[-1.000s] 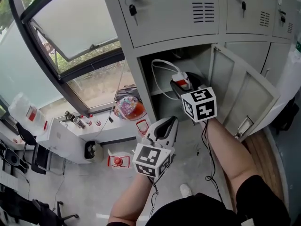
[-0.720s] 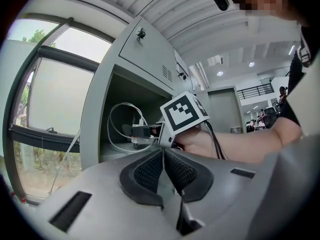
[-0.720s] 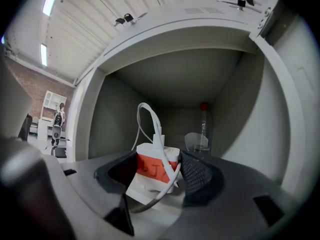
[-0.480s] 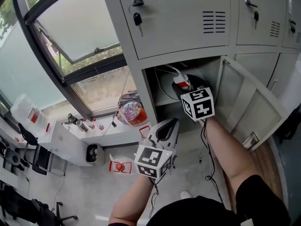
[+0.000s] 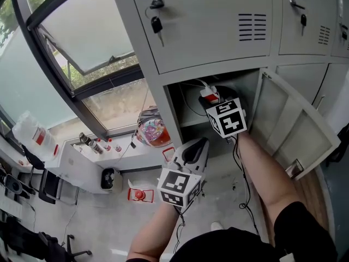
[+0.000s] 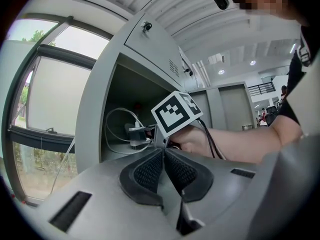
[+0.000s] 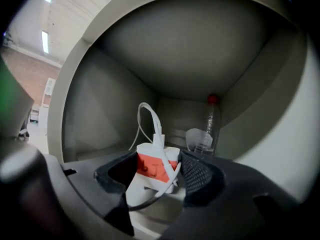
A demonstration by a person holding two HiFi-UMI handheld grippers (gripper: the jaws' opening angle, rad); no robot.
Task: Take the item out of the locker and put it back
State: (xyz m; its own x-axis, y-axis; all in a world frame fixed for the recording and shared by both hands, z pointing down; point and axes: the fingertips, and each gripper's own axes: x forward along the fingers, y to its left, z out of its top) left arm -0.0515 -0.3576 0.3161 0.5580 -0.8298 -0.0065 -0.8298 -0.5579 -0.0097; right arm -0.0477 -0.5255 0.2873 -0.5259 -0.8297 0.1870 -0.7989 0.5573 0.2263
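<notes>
clamps the charger (image 7: 148, 167) in the wide-set right gripper (image 7: 159, 173) inside the locker (image 7: 200, 59) for carrying, holds the left gripper (image 6: 164, 155) closed, empty, outside it.

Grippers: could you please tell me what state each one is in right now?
Left gripper: closed, empty.
Right gripper: closed on the white charger.

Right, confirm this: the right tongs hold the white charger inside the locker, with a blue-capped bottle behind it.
Not blue: the bottle has a red cap, as the right gripper view shows. Otherwise correct: the right tongs hold the white charger inside the locker, bottle behind it.
</notes>
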